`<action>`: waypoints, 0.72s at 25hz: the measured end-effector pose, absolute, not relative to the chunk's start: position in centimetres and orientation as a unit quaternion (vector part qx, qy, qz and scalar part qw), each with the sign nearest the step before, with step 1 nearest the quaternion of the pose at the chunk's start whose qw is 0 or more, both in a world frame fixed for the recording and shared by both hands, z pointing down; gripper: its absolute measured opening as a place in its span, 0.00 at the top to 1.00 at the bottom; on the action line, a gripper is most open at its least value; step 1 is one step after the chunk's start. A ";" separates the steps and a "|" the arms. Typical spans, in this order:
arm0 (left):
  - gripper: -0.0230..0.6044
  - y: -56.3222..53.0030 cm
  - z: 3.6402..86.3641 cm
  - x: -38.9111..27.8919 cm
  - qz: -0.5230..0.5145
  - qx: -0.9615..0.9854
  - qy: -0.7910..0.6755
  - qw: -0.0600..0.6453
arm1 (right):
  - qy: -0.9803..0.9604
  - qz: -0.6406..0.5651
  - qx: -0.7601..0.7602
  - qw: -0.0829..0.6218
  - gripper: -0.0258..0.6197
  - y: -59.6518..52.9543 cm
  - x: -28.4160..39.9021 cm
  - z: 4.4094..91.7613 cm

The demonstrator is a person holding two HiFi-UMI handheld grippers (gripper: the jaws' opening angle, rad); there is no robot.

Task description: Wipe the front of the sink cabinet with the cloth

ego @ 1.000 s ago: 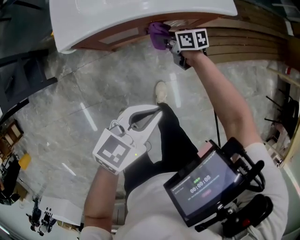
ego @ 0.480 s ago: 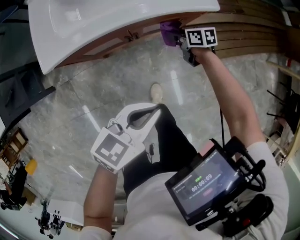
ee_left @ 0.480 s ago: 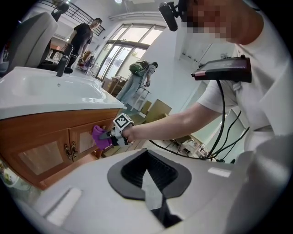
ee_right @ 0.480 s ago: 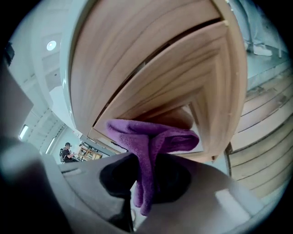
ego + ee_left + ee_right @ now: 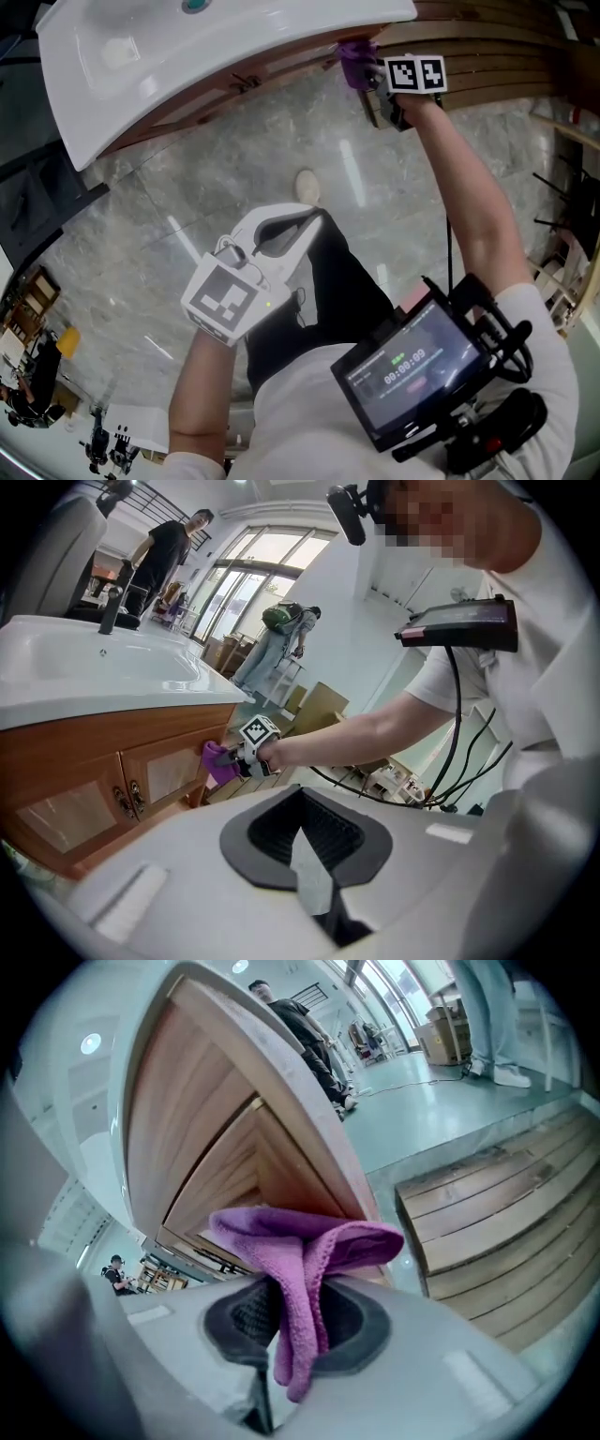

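Purple cloth (image 5: 354, 62) sits pinched in the closed jaws of the right hand-held gripper (image 5: 367, 81), at 12 o'clock in the head view. It lies against the wooden sink cabinet (image 5: 246, 81) front, under the white basin (image 5: 187, 56). The left hand-held gripper (image 5: 281, 236) hangs mid-view, jaws together, empty. Grey marble floor (image 5: 131, 206) spreads below, with wooden slats (image 5: 506, 66) at 2 o'clock.

The marble floor (image 5: 141, 216) (grey, glossy) bears the sink cabinet (image 5: 84, 761) and, seemingly, wooden slats (image 5: 506, 66).
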State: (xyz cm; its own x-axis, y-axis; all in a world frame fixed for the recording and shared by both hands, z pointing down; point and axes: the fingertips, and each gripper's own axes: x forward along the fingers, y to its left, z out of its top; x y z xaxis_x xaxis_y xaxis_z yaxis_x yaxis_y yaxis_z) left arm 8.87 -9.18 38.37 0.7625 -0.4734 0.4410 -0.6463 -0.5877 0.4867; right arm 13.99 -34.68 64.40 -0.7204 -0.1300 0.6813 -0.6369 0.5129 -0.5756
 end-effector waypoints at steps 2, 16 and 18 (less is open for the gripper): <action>0.96 -9.1 38.6 8.9 0.134 0.881 -0.317 0.325 | -0.815 0.434 0.245 0.295 0.87 -35.0 15.0 64.9; 0.96 -5.7 38.0 5.8 0.129 0.879 -0.327 0.322 | -0.817 0.421 0.231 0.319 0.87 -28.8 12.4 65.2; 0.96 -4.7 37.8 4.7 0.127 0.877 -0.333 0.322 | -0.822 0.418 0.208 0.325 0.87 -26.5 9.8 65.0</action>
State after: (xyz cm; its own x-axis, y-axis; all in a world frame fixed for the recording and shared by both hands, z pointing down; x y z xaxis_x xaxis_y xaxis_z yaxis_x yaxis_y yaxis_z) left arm 4.65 -4.69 37.78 0.7459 -0.5021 0.4375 -0.6659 -0.5710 0.4801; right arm 9.85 -26.49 65.05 -0.7025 -0.0711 0.7081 -0.6140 0.5635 -0.5527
